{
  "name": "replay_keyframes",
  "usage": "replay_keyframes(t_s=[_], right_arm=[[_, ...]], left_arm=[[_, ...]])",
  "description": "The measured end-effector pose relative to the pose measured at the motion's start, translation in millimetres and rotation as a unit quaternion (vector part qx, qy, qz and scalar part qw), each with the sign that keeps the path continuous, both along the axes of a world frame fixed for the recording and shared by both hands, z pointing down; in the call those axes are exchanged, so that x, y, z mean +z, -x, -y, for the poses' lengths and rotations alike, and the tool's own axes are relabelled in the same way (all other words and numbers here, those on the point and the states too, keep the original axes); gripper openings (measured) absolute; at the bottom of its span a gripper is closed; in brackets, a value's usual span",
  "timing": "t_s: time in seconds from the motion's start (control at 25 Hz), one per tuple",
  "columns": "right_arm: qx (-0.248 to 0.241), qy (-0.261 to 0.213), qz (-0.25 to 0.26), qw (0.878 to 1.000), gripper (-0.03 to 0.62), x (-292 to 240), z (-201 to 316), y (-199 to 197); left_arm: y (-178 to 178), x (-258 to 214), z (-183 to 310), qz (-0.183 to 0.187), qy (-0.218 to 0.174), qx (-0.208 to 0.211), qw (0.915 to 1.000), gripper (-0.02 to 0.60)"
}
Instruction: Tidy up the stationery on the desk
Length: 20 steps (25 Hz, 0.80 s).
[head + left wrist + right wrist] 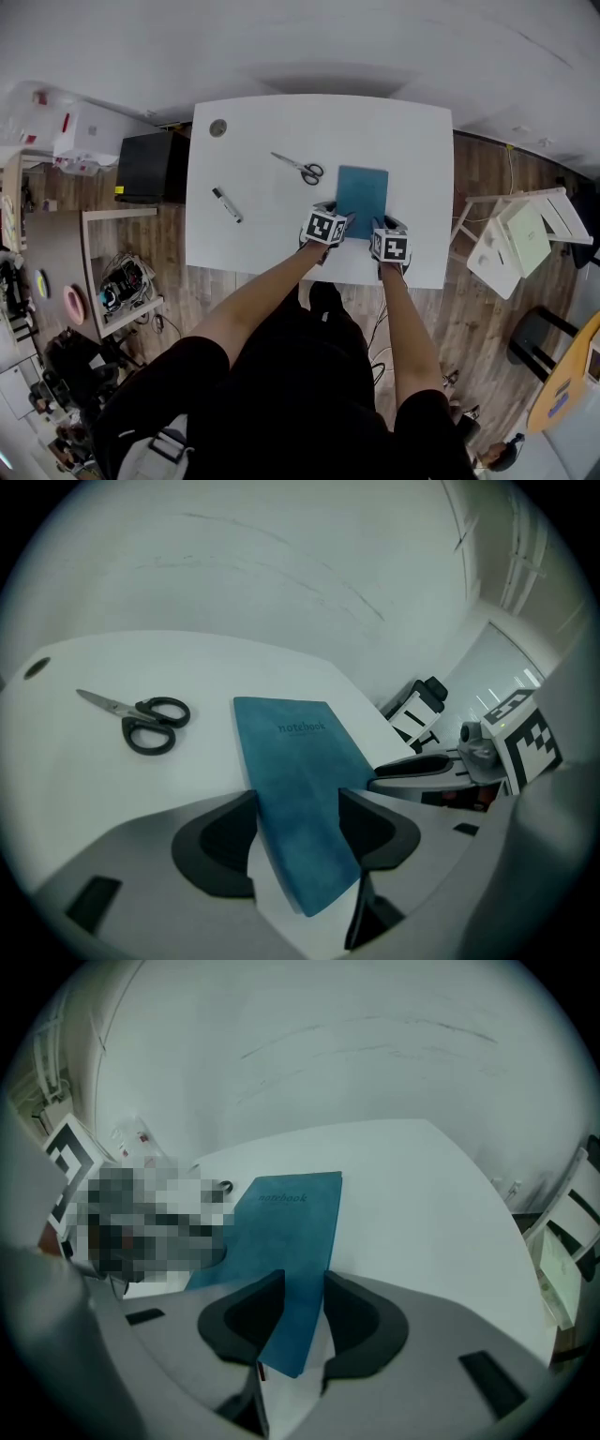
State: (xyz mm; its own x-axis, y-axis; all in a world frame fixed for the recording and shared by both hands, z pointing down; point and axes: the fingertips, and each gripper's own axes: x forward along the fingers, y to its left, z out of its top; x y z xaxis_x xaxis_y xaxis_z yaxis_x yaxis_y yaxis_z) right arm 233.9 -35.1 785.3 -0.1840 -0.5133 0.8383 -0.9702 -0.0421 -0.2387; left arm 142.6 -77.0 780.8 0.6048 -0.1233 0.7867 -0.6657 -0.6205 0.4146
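A teal notebook (pixel 362 190) lies on the white desk (pixel 281 122), near its front edge. My left gripper (pixel 339 223) is at the notebook's near left corner. In the left gripper view the cover (pixel 300 761) runs between the jaws of that gripper (pixel 298 822), which stand wide and open. My right gripper (pixel 380 227) is at the near right corner, shut on the notebook (pixel 281 1232), which shows as a narrow strip in the gripper (pixel 298 1312). Black-handled scissors (pixel 302 168) (pixel 141 722) lie left of the notebook. A marker pen (pixel 227 204) lies further left.
A round cable hole (pixel 217 127) sits in the desk's far left corner. A black box (pixel 150 167) stands against the desk's left side. A white folding rack (pixel 516 234) leans at the right. A wall runs behind the desk.
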Motion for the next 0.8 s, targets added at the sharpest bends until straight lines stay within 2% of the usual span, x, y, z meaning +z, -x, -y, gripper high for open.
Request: replay_keyframes(t_s=[0.16,0.32,0.44,0.48,0.56,0.6,0.8], right_arm=[[0.001,-0.005,-0.026,1.0,0.128,-10.9,-7.3,-12.1],[0.014,-0.049,-0.023,0.998,0.128,-38.7,-10.9,5.5],[-0.009,-0.075,-0.002,0.997,0.127,-55.7,-10.8,45.0],[-0.023,-0.082,0.008,0.996,0.127,-59.5,-10.3,61.4],[-0.058,-0.091,0.023,0.994,0.127,-64.1,-6.6,96.9],[-0.077,-0.092,0.029,0.992,0.127,-65.6,-3.6,116.3],[-0.163,-0.103,0.045,0.98,0.127,-79.4,23.2,212.7]], left_arm=[[-4.4,-6.9,-4.9,-0.017,-0.01,0.004,0.9998,0.264],[29.1,-24.8,-11.2,-0.033,-0.03,-0.025,0.9987,0.264],[71.7,-48.3,-14.0,-0.056,-0.046,-0.066,0.9952,0.249],[88.3,-55.6,-15.3,-0.062,-0.053,-0.079,0.9936,0.199],[127.1,-68.1,-13.4,-0.064,-0.079,-0.113,0.9884,0.06],[149.4,-72.5,-11.2,-0.062,-0.093,-0.135,0.9846,0.024],[255.7,-76.1,-5.9,-0.045,-0.113,-0.232,0.9651,0.014]])
